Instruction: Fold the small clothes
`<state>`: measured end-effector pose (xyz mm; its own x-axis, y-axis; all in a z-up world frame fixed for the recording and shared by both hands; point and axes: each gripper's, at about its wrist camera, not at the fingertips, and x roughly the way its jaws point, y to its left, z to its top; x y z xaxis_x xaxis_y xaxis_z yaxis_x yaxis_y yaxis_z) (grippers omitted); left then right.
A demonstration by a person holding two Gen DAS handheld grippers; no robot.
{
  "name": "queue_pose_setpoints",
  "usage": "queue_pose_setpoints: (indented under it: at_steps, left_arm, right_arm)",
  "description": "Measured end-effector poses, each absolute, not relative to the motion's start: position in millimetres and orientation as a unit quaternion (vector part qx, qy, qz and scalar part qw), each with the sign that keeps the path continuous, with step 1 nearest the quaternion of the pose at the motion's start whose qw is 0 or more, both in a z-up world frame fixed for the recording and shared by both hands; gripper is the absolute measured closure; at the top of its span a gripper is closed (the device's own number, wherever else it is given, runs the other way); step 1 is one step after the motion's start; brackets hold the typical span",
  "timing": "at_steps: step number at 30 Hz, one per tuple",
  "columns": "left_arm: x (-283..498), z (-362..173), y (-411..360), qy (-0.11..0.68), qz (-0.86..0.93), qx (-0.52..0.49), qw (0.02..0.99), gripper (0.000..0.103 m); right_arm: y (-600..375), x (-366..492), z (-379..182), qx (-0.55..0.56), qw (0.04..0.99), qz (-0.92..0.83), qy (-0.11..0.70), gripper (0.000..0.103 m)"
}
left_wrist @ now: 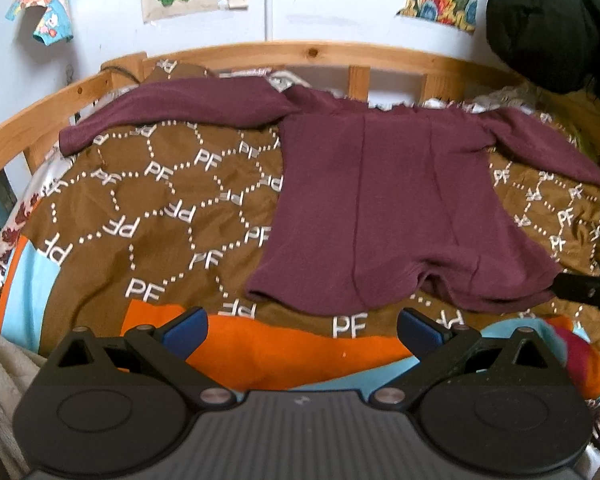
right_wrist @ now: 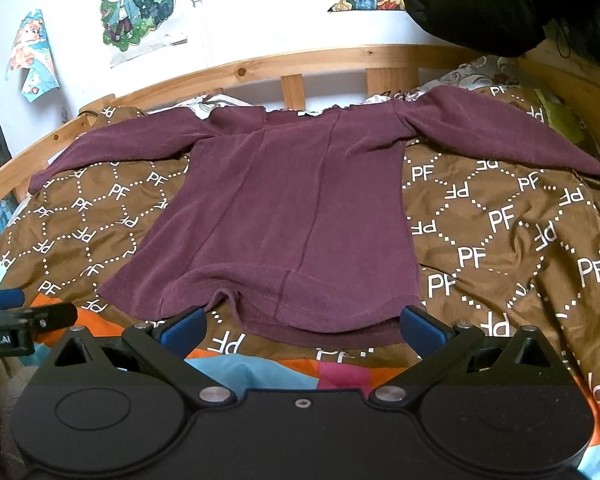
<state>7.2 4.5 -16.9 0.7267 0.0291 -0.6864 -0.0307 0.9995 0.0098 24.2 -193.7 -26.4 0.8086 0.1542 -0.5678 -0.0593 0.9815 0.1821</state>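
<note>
A maroon long-sleeved top (left_wrist: 396, 208) (right_wrist: 284, 216) lies flat on a brown bedspread, both sleeves spread out sideways and its hem nearest me. My left gripper (left_wrist: 302, 332) stands open with blue pads, just short of the hem and off its left corner, holding nothing. My right gripper (right_wrist: 302, 330) is open too, its fingers on either side of the middle of the hem, nothing between them. The right gripper's tip (left_wrist: 588, 290) shows at the right edge of the left wrist view. The left gripper (right_wrist: 16, 312) shows at the left edge of the right wrist view.
The brown "PF" patterned bedspread (left_wrist: 172, 208) (right_wrist: 500, 240) covers a bed with a wooden rail (left_wrist: 300, 54) (right_wrist: 300, 60) at the back. Posters hang on the white wall. A dark bundle (left_wrist: 548, 20) (right_wrist: 480, 0) hangs at the top right. A beige cloth (left_wrist: 4, 368) lies at the near left.
</note>
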Motion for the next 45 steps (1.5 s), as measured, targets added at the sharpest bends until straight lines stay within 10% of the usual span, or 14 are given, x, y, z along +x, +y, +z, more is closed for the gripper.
queue_pose_setpoints:
  at_steps: [33, 45]
  left_arm:
    - [227.3, 0.9, -24.7, 0.418, -0.064, -0.062, 0.904, 0.001]
    - [240.6, -58.5, -10.8, 0.384, -0.064, -0.059, 0.919, 0.001]
  right_arm:
    - [-252.1, 113.5, 3.6, -0.094, 0.944, 0.044, 0.312, 0.000]
    - [-407.2, 155.5, -31.3, 0.049, 0.935, -0.229, 0.265, 0.002]
